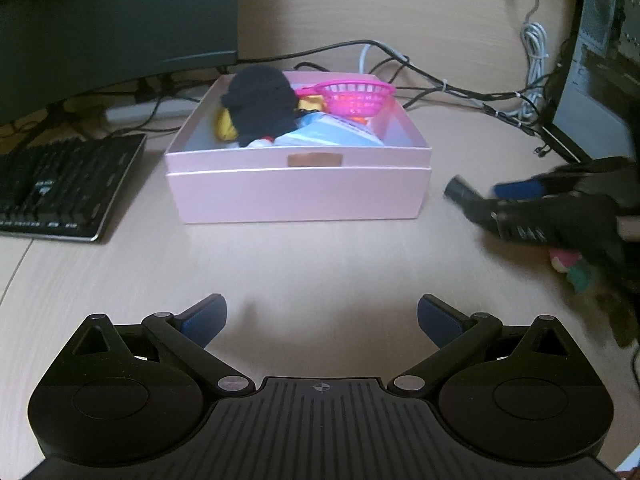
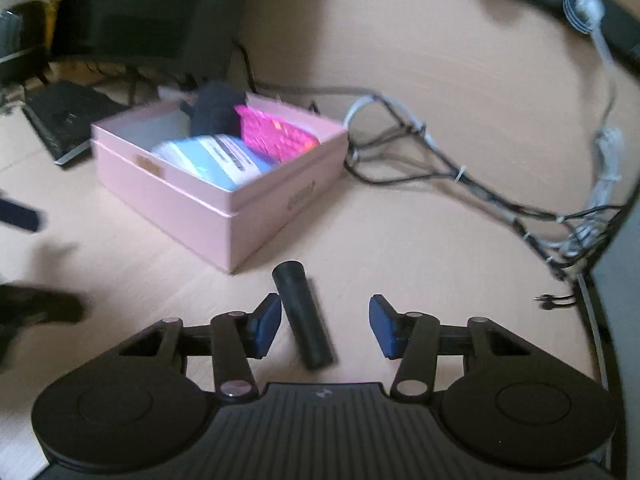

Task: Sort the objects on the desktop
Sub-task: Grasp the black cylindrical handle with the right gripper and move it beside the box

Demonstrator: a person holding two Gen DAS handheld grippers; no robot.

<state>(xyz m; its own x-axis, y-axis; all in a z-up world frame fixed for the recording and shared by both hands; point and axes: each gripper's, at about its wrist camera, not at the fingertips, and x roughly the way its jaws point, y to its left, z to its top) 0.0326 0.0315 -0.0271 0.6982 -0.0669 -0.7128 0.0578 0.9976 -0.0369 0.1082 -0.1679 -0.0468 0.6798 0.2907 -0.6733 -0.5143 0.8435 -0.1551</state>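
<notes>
A pink box (image 1: 298, 196) stands on the desk ahead, its near corner (image 2: 232, 236) showing in the right wrist view. It holds a black fabric item (image 1: 260, 108), a pink plastic basket (image 1: 356, 96), a blue and white packet (image 1: 328, 136) and something yellow. My left gripper (image 1: 322, 320) is open over bare desk with nothing between its fingers. A black cylinder (image 2: 304, 320) lies between the jaws of my right gripper (image 2: 324, 312). It sits close to the left pad (image 2: 264, 324), and a wide gap separates it from the right pad. The left wrist view shows that gripper (image 1: 492, 196) blurred at the right.
A black keyboard (image 1: 60, 188) lies left of the box, under a dark monitor (image 1: 112, 12). Tangled cables (image 1: 460, 92) run behind and right of the box. A computer case (image 1: 600, 60) stands at the far right. A small pink and green thing (image 1: 568, 264) lies below the right hand.
</notes>
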